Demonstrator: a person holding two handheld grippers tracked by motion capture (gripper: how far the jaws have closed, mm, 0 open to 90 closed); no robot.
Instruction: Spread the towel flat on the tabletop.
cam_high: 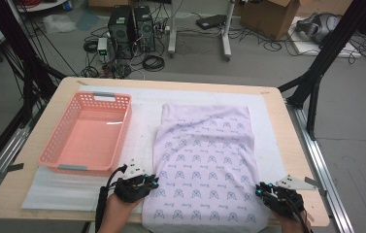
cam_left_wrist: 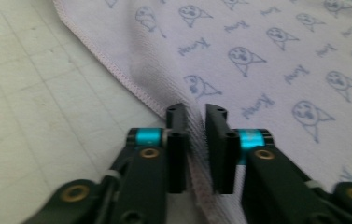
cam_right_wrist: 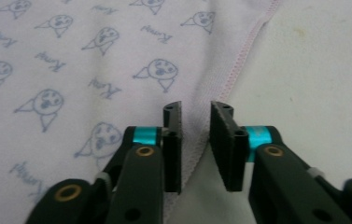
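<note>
the patterned cloth [cam_high: 205, 165] lies flat on the table. the left gripper [cam_left_wrist: 196, 122] pinches its hemmed edge [cam_left_wrist: 117, 74] between narrow jaws; the right gripper [cam_right_wrist: 196, 122] grips the opposite hem [cam_right_wrist: 239, 60] likewise. this looks like the grasp before a fold. next, both should lift together, carrying the near end forward evenly.

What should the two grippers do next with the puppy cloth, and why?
Probably lift both edges and carry them toward the far end. The left hand-held gripper and right hand-held gripper each pinch a side hem of the cloth, which lies flat.
</note>
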